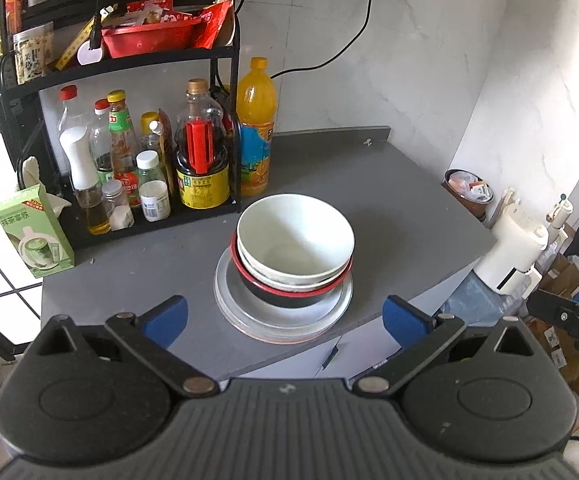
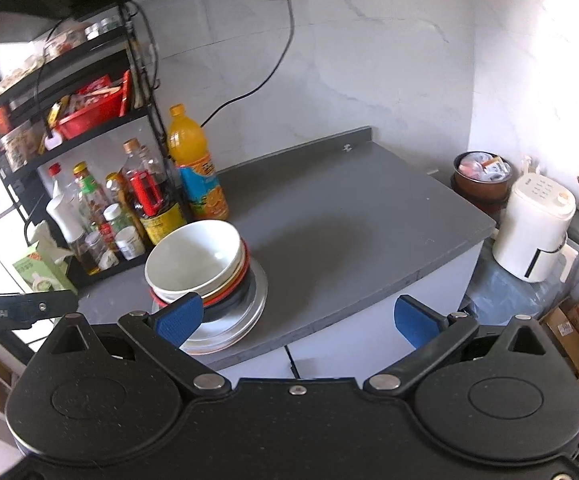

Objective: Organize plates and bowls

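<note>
In the left wrist view your left gripper [image 1: 285, 318] spreads wide and empty at the frame's bottom; above it, mid-frame, a white bowl [image 1: 295, 240] nests in a red-rimmed black bowl [image 1: 289, 294] on stacked plates [image 1: 285, 320]. In the right wrist view your right gripper [image 2: 297, 320] gapes empty; the stack sits lower left on the grey counter [image 2: 349, 216]

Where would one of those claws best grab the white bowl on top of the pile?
Probably by the rim of the white bowl. It sits open side up on the other bowls and plates, so its thin edge stands free. The open left claw could come down from above at the near side, one finger inside, one outside, then lift it straight up.
</note>
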Tool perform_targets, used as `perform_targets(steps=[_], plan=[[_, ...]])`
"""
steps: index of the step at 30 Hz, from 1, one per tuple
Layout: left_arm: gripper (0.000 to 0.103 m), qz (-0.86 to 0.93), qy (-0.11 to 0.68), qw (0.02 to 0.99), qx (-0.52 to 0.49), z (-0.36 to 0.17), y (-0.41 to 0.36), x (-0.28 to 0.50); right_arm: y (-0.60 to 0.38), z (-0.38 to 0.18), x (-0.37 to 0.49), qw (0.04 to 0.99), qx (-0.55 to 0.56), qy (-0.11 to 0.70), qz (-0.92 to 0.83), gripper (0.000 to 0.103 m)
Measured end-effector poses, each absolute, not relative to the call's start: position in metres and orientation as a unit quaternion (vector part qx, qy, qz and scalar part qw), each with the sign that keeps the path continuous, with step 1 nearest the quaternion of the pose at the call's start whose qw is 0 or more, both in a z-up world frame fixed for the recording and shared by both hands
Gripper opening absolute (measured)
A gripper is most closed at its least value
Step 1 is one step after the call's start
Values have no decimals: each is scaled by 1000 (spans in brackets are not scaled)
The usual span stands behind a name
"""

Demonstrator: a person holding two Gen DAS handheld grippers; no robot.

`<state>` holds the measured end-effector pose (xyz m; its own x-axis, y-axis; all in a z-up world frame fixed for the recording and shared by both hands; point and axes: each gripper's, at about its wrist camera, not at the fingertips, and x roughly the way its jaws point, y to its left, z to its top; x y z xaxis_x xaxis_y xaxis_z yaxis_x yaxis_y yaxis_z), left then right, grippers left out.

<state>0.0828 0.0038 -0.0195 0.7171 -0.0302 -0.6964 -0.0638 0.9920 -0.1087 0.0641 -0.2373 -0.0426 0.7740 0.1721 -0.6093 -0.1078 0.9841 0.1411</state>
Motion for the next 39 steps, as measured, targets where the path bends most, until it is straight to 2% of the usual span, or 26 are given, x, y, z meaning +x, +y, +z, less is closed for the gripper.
perform_targets(steps=[39], plan=[[103,-23,405,913,-25,-42,13,29,-195,-62,2,937,46,343,39,102]])
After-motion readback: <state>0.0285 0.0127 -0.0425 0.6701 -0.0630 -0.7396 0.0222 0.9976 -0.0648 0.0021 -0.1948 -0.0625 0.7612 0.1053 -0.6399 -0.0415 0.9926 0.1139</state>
